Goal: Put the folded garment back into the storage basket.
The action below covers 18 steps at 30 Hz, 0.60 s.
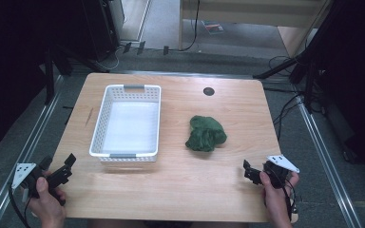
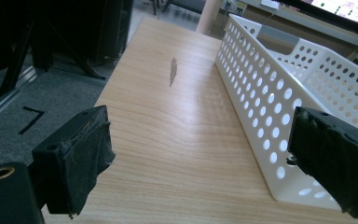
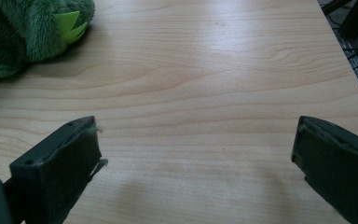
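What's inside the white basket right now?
Nothing: the white basket shows a bare white floor in the high view. The green plush toy lies outside on the table. The strip under the basket's near rim is hidden.

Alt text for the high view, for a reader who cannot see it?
A green plush toy lies beside an empty white basket on a wooden table. The left gripper and right gripper sit open at the near corners.
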Available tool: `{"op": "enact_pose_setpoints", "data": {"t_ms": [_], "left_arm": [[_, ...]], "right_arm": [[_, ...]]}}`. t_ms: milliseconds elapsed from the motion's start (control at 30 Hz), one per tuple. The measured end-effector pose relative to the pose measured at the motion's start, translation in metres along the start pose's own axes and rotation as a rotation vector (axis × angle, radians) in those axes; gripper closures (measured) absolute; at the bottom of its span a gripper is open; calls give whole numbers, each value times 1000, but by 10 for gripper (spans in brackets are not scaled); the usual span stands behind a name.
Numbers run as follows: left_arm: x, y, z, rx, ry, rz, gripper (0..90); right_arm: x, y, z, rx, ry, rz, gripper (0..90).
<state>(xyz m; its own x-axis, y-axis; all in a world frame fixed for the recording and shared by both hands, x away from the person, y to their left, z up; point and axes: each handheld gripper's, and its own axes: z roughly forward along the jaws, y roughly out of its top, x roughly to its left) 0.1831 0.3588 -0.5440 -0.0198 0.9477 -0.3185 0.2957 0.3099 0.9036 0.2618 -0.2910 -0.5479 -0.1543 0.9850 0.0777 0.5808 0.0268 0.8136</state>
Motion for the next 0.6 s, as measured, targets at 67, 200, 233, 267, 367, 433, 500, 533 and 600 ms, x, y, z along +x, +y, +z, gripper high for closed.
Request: {"op": "enact_pose_setpoints", "data": {"t_ms": [67, 200, 233, 267, 367, 433, 500, 533, 600], "left_arm": [[-4, 3, -1, -1, 9, 19, 69], [-12, 14, -5, -11, 7, 23, 69], [-14, 16, -6, -8, 20, 21, 69], [-17, 19, -7, -6, 38, 17, 69], [-24, 29, -11, -5, 49, 25, 69], [-30, 35, -13, -9, 52, 31, 69], [-37, 41, -15, -6, 43, 35, 69], [-41, 44, -15, 2, 44, 39, 69], [-49, 49, -15, 7, 23, 50, 69]], "right_arm": [[0, 0, 0, 0, 0, 0, 13], [0, 0, 0, 0, 1, 5, 13], [0, 0, 0, 0, 1, 5, 13], [0, 0, 0, -1, 2, 6, 13], [0, 0, 0, -1, 3, 6, 13], [0, 0, 0, -1, 3, 6, 13], [0, 0, 0, -2, 2, 5, 13], [0, 0, 0, -1, 2, 5, 13], [0, 0, 0, 0, 1, 4, 13]]}}
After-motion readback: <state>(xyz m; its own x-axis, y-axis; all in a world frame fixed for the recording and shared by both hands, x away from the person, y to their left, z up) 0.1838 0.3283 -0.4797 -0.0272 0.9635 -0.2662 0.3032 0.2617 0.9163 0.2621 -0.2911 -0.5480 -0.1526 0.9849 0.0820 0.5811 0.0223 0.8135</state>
